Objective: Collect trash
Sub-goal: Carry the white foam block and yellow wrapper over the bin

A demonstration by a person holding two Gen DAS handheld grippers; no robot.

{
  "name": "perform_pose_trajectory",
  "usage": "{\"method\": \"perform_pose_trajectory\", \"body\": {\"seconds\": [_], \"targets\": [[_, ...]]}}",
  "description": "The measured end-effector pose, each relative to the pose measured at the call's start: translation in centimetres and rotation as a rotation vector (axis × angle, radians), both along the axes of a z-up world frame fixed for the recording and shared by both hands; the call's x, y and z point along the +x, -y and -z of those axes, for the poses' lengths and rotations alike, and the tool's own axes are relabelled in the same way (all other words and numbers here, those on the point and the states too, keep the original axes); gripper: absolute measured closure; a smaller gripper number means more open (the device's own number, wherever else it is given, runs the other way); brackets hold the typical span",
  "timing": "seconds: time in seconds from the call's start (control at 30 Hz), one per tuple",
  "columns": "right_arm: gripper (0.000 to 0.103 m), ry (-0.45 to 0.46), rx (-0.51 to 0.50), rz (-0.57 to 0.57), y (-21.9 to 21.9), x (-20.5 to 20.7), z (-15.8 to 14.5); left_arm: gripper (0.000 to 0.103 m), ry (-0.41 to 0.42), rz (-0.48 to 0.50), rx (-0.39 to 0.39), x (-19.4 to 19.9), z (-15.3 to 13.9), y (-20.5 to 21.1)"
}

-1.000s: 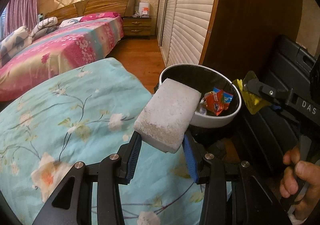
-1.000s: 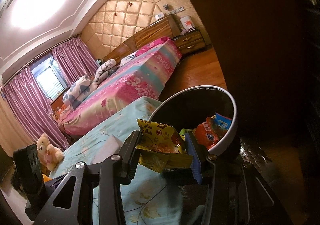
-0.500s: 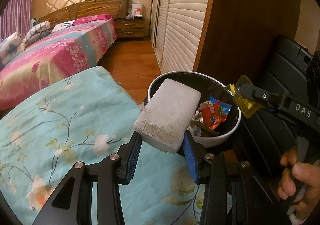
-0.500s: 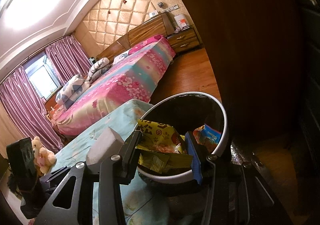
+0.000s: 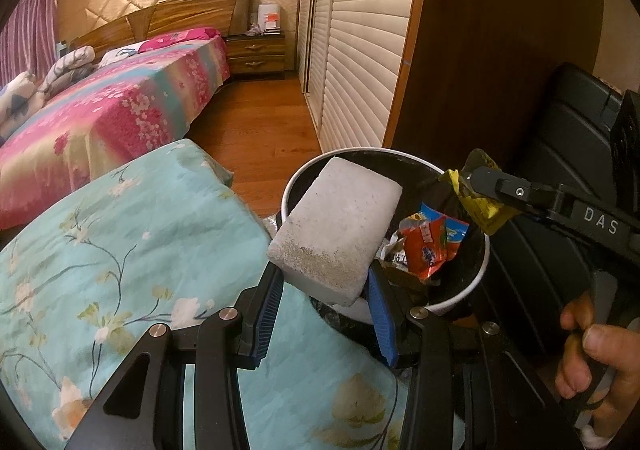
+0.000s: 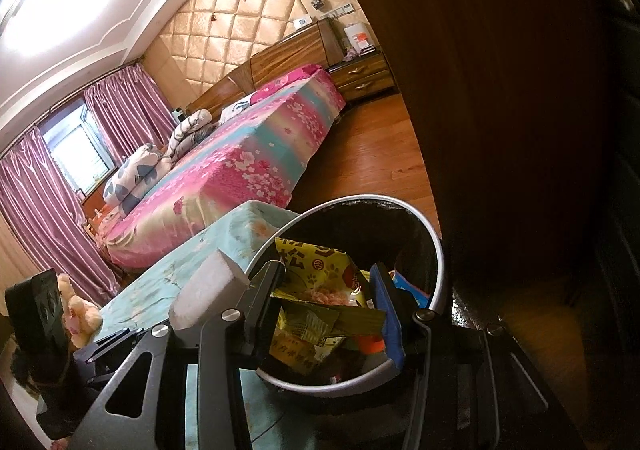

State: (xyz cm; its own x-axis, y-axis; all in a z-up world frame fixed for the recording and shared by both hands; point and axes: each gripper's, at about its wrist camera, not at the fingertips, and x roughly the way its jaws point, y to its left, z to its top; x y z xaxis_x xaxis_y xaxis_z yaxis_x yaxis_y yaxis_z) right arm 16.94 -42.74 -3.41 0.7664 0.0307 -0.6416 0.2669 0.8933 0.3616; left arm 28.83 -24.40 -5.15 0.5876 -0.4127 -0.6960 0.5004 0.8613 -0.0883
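Partly hidden behind gripped foam block (image 5: 340, 234): bin (image 5: 478, 278) contents.

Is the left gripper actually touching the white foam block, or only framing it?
Touching. In the left wrist view, the left gripper has both blue pads pressed against the sides of the white foam block, which is held up over the bin's rim.

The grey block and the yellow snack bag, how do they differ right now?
The grey block is a plain, stiff, speckled brick shape; the yellow snack bag is thin, printed and crumpled. The block sits in the left tongs, the bag in the right tongs. Both are clamped and held over the white-rimmed bin.
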Motion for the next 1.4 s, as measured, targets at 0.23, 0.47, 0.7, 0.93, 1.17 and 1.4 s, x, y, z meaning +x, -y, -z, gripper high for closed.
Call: {"method": "perform_pose_trajectory", "body": {"seconds": [0.23, 0.47, 0.7, 0.93, 1.17, 1.4], "targets": [[0.058, -0.012, -0.005, -0.005, 0.5, 0.6, 0.2, 0.062, -0.001, 0.005, 0.013, 0.6, 0.3, 1.0], [0.058, -0.03, -0.004, -0.012, 1.1, 1.0, 0.6, 0.062, 0.002, 0.007, 0.024, 0.9, 0.4, 1.8], [0.058, -0.045, 0.006, -0.015, 1.6, 1.4, 0.9, 0.062, 0.0, 0.001, 0.031, 1.3, 0.5, 2.3], [0.058, -0.061, 0.014, -0.022, 1.8, 1.7, 1.1, 0.062, -0.001, 0.006, 0.038, 1.7, 0.6, 2.7], [0.058, -0.078, 0.014, -0.027, 1.9, 2.0, 1.4, 0.062, -0.004, 0.012, 0.046, 2.1, 0.6, 3.0], [0.058, -0.093, 0.016, -0.028, 1.9, 2.5, 1.6, 0.062, -0.011, 0.015, 0.049, 2.5, 0.5, 3.1]]}}
